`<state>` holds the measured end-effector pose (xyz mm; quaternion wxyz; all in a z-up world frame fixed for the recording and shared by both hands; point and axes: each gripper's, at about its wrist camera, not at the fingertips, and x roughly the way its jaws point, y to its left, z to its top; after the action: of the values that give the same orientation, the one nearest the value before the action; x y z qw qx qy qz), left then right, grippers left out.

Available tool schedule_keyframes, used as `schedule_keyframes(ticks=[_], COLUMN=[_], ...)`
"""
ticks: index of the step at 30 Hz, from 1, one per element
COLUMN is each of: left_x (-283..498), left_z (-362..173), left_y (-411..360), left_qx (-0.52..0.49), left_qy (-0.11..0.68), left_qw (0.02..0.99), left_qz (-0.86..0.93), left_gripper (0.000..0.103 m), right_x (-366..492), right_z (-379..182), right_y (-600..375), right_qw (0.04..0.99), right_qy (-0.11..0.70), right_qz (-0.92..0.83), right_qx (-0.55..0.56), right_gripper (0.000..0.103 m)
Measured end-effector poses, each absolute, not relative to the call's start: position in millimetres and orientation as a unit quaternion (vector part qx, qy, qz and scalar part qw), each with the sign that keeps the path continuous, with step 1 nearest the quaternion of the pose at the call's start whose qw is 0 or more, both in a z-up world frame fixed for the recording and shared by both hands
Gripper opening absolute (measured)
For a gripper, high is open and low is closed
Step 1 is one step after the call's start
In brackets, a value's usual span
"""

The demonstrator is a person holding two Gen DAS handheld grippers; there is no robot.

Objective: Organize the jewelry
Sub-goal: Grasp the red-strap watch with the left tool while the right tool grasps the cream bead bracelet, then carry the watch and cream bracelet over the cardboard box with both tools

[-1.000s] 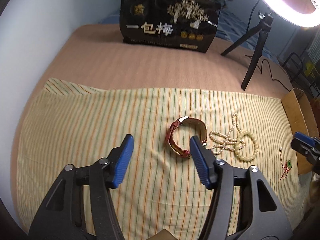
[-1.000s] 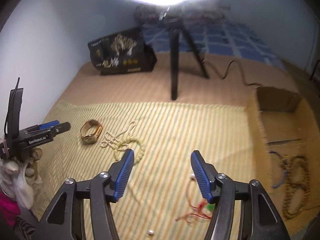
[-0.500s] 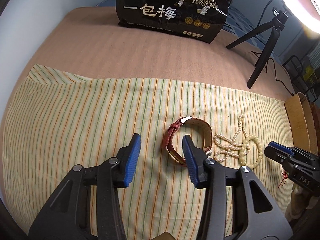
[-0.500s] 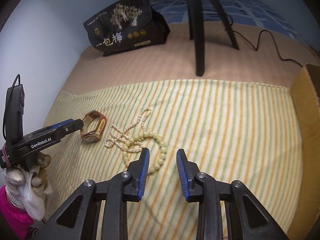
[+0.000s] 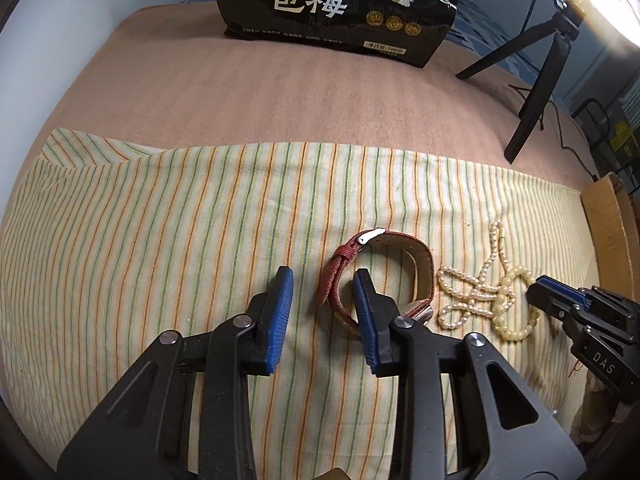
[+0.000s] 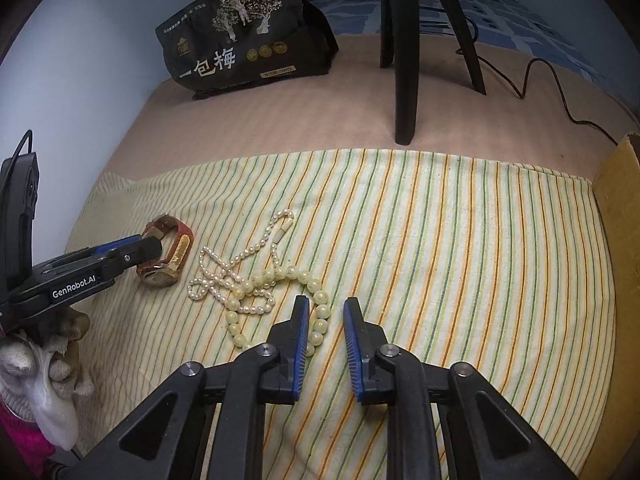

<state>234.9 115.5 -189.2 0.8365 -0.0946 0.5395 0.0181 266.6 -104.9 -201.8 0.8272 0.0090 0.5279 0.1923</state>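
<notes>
A red-strap watch [image 5: 400, 264] lies on the striped cloth [image 5: 160, 240]. My left gripper [image 5: 323, 284] is open, its jaws either side of the watch's near strap. A white pearl necklace [image 6: 236, 264] lies tangled with a cream bead bracelet [image 6: 316, 292] right of the watch [image 6: 172, 252]. My right gripper [image 6: 326, 312] is open with a narrow gap, its jaws around the bracelet's near beads. The right gripper also shows in the left wrist view [image 5: 560, 304], the left gripper in the right wrist view [image 6: 132, 252].
A black snack bag [image 5: 340, 4] stands at the back of the brown blanket. A black tripod [image 6: 404, 52] with a cable stands behind the cloth. A cardboard box [image 6: 620, 208] borders the cloth's right edge.
Both grippers have moved forward and down and narrowed. The left one now straddles the watch strap, and the right one has come from the red string to the bead bracelet.
</notes>
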Motion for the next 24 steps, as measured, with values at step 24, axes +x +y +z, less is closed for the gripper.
schedule_keyframes(ticks=[24], left_x=[220], left_z=[-170], left_y=[105], left_qx=[-0.066], left_qy=[0.518], left_qw=[0.852], left_qz=[0.023], left_gripper=[0.009], right_x=[247], right_z=[-169], right_y=[-94], right_qw=[0.848], right_qy=[0.491], right_qz=[0.200], right_qx=[-0.030], right_gripper=[0.005])
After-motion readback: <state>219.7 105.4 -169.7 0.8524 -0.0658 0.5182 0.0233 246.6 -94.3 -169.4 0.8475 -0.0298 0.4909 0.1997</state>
